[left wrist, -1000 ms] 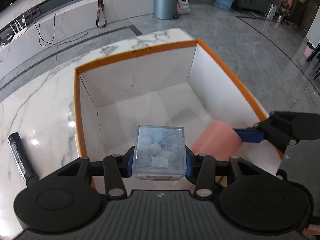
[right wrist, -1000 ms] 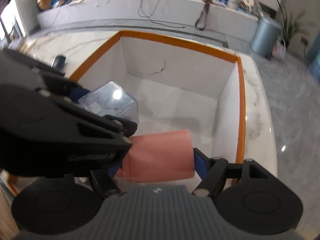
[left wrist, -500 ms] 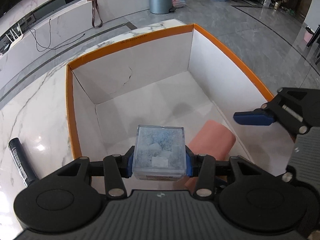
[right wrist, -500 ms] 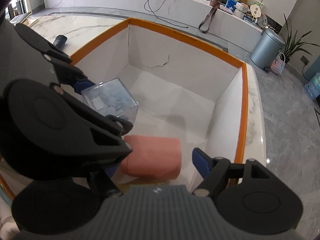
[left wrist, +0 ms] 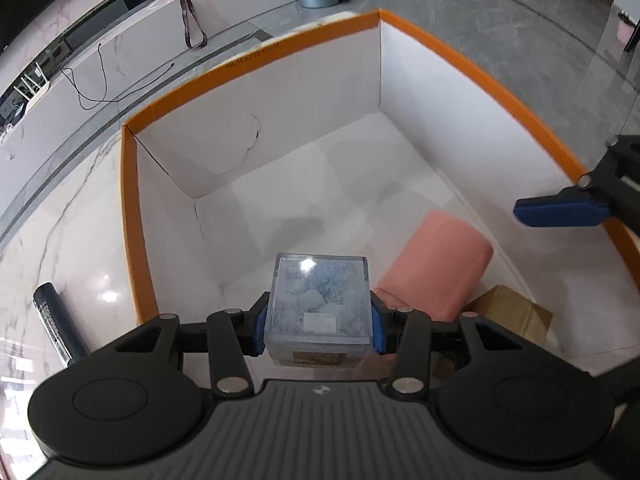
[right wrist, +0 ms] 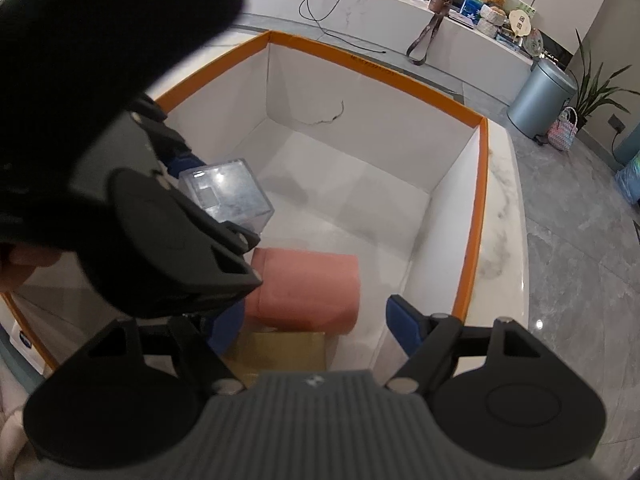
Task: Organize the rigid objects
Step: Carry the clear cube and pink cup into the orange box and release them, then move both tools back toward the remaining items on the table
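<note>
My left gripper (left wrist: 318, 326) is shut on a clear plastic cube box (left wrist: 318, 304) and holds it over the near part of a white box with an orange rim (left wrist: 256, 56). The cube also shows in the right wrist view (right wrist: 228, 196). A pink cylinder (left wrist: 434, 266) lies on the box floor beside a brown cardboard packet (left wrist: 512, 314); both also show in the right wrist view, the pink cylinder (right wrist: 308, 290) and the packet (right wrist: 280, 350). My right gripper (right wrist: 316, 328) is open and empty above them; one of its blue fingers (left wrist: 560, 212) shows in the left wrist view.
The box stands on a white marble table (left wrist: 60, 240). A dark cylinder (left wrist: 54, 320) lies on the table left of the box. The left gripper's body (right wrist: 168, 232) blocks the left of the right wrist view. The table's right edge (right wrist: 516, 220) is close to the box.
My right gripper has opened, let go of the pink cylinder in the box, and drawn back upward. My left gripper has kept hold of the cube and moved further over the box.
</note>
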### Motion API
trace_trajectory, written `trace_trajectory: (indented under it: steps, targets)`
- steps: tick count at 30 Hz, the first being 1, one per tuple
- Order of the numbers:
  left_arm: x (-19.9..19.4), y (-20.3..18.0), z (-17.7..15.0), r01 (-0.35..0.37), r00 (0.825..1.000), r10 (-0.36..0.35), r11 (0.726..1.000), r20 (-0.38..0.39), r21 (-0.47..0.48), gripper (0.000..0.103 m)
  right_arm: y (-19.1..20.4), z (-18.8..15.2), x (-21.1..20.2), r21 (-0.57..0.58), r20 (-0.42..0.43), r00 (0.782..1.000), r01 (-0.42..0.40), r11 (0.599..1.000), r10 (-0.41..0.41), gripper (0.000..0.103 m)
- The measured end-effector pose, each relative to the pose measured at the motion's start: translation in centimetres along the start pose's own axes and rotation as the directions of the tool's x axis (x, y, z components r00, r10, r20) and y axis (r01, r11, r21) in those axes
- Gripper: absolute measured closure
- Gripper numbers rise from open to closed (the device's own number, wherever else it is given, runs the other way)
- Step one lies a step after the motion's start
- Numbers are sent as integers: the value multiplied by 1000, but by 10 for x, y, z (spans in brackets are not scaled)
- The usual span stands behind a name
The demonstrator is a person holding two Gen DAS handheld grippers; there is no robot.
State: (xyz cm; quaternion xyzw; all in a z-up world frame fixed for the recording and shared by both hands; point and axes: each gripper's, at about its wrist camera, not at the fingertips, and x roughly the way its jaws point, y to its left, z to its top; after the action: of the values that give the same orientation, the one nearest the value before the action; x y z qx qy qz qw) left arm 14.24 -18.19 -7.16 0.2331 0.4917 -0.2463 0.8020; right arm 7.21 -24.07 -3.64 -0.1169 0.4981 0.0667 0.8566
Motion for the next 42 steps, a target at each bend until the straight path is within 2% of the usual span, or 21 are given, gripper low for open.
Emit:
trace_trajectory:
  steps: [5,11,15,19,22,26,31,37,40,42]
  targets:
    - [9,-1,1,-8,999,8,1000,-32,4,46,4,2,2,-3,1,1000,3,1000,-3,23]
    - [7,0,0,-3,1000,3,1000,-25,7,45,0,3,-1,49,10,999,-34,998,34,23]
    - [-4,4,-1,16,1000,-15,1000,12,-14,45,4,1,-9,41,28,999,-48,998,47,23]
    - [-28,12,-4,14,996,-10,999,87,-42,45,3,1,-17,74,66,997,-41,996,36,23]
    - [-48,20,-7,15,991,-4,997,137,-78,45,-1,8,-17,134,85,996,-34,990,23,23]
    - [-72,37,-19,3,982,24,990,187,-142,45,4,15,-13,165,88,994,-78,983,64,23]
    - [-85,58,-40,-25,983,65,973,170,-229,45,24,11,-15,121,70,992,-108,987,101,23]
    - [-91,78,-57,-25,986,72,956,152,-292,45,34,-3,-16,130,22,993,-117,985,116,23]
    - [-94,84,-66,-29,987,77,950,142,-311,45,35,-7,-16,157,20,990,-143,977,142,34]
    - [-97,87,-72,-33,986,83,947,142,-320,45,36,-6,-20,169,37,988,-155,973,151,46]
